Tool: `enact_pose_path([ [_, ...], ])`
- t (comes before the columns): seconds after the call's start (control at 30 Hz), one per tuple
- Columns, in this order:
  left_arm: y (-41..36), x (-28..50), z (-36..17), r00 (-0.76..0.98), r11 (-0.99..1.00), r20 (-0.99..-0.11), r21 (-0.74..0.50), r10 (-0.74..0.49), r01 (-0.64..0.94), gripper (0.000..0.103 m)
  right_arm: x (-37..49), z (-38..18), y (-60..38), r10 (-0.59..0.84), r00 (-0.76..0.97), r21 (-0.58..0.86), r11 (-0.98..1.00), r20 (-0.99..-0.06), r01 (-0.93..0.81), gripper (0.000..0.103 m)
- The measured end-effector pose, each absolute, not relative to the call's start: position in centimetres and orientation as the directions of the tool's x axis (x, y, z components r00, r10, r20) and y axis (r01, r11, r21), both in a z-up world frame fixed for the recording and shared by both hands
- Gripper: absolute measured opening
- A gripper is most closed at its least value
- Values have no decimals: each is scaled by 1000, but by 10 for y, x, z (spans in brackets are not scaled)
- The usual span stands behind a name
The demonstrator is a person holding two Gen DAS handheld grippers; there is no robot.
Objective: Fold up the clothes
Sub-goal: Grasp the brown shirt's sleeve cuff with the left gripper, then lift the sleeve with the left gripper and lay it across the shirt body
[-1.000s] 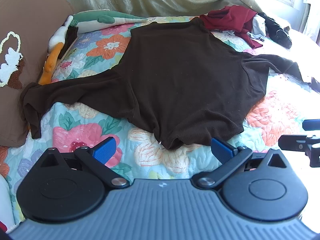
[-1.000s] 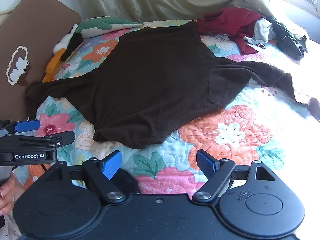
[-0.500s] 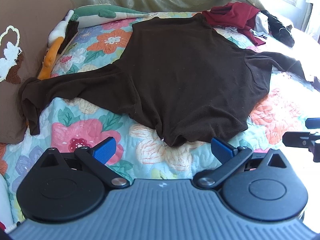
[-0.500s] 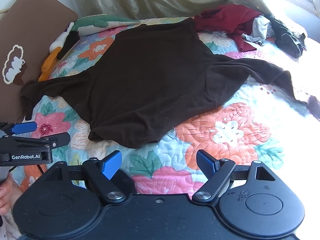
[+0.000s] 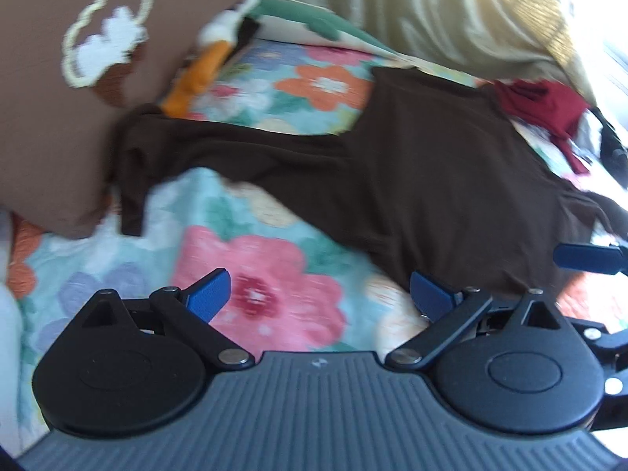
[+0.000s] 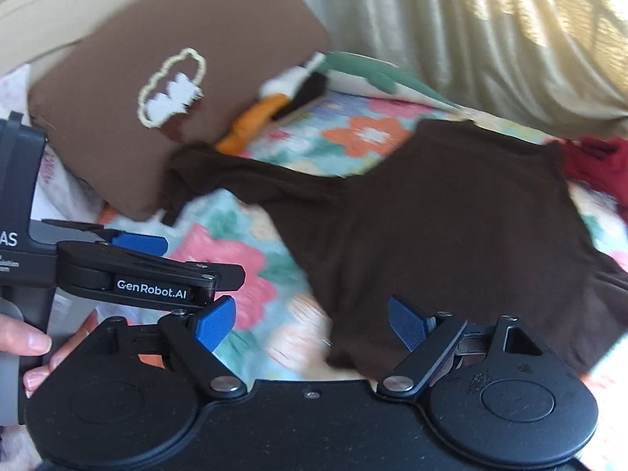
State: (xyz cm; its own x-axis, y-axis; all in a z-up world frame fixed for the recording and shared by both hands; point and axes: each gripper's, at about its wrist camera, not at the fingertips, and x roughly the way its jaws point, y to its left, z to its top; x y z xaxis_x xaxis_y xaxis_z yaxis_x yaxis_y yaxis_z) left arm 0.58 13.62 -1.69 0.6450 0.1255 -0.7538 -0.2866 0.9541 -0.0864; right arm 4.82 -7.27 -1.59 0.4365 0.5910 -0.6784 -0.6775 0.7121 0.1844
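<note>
A dark brown long-sleeved shirt (image 5: 431,180) lies spread flat on the floral quilt (image 5: 255,274); it also shows in the right wrist view (image 6: 451,235). Its left sleeve (image 5: 188,149) stretches to the brown pillow. My left gripper (image 5: 318,294) is open and empty, above the quilt, near the shirt's near edge. My right gripper (image 6: 312,322) is open and empty, just in front of the shirt's near edge. The left gripper also shows from the side in the right wrist view (image 6: 149,271), close to the right one.
A brown pillow (image 6: 176,90) with a white cloud patch leans at the left. A plush toy (image 5: 219,51) lies behind the sleeve. Red and dark clothes (image 5: 549,106) are piled at the far right. A pale curtain (image 6: 490,19) hangs behind.
Both views have swung left toward the pillow and the shirt's left sleeve, with motion blur. The two grippers have come closer together. Both stay open and empty.
</note>
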Motion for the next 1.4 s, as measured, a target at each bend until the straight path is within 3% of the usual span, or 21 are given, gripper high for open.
enact_pose_path([
  [0.23, 220, 17, -24, 594, 884, -745, -12, 303, -467, 96, 80, -25, -36, 717, 359, 348, 635, -597, -690, 90],
  [0.37, 253, 31, -37, 553, 861, -733, 88, 397, -501, 95, 77, -17, -21, 781, 348, 310, 551, -518, -775, 89],
  [0.5, 271, 56, -59, 547, 870, -744, 92, 383, -484, 95, 87, -33, 10, 752, 374, 173, 536, -543, -826, 89],
  [0.67, 270, 86, -76, 585, 873, -694, 134, 420, -468, 94, 121, -54, 28, 704, 338, 192, 557, -625, -808, 89],
  [0.73, 269, 94, -78, 590, 866, -676, 148, 441, -477, 70, 128, -57, 24, 695, 345, 190, 569, -631, -800, 88],
  [0.77, 271, 95, -77, 596, 862, -670, 136, 443, -488, 34, 131, -58, 20, 692, 352, 187, 576, -631, -796, 88],
  [0.8, 273, 95, -76, 601, 858, -664, 124, 445, -499, 10, 133, -60, 15, 690, 360, 185, 581, -628, -792, 88],
  [0.9, 275, 97, -68, 627, 849, -636, 89, 451, -521, 9, 143, -65, 3, 670, 391, 158, 604, -631, -781, 88],
  [1.07, 253, 94, -21, 735, 872, -515, 52, 442, -487, 9, 153, -71, -19, 615, 439, 72, 629, -655, -774, 86],
  [1.17, 240, 92, 6, 791, 885, -435, 33, 431, -464, 9, 158, -74, -28, 600, 445, 40, 623, -665, -781, 78],
  [1.2, 230, 92, 17, 803, 883, -386, 72, 454, -465, 9, 159, -74, -30, 601, 438, 35, 614, -668, -789, 68],
  [1.23, 218, 93, 29, 812, 874, -327, 133, 484, -467, 9, 159, -75, -33, 612, 422, 38, 595, -669, -803, 49],
  [1.3, 204, 93, 51, 853, 893, -266, 142, 449, -426, 9, 159, -76, -40, 633, 387, 54, 562, -670, -825, 33],
  [1.4, 192, 96, 74, 912, 945, -251, 54, 325, -322, 9, 157, -82, -50, 628, 392, 42, 561, -672, -827, 32],
])
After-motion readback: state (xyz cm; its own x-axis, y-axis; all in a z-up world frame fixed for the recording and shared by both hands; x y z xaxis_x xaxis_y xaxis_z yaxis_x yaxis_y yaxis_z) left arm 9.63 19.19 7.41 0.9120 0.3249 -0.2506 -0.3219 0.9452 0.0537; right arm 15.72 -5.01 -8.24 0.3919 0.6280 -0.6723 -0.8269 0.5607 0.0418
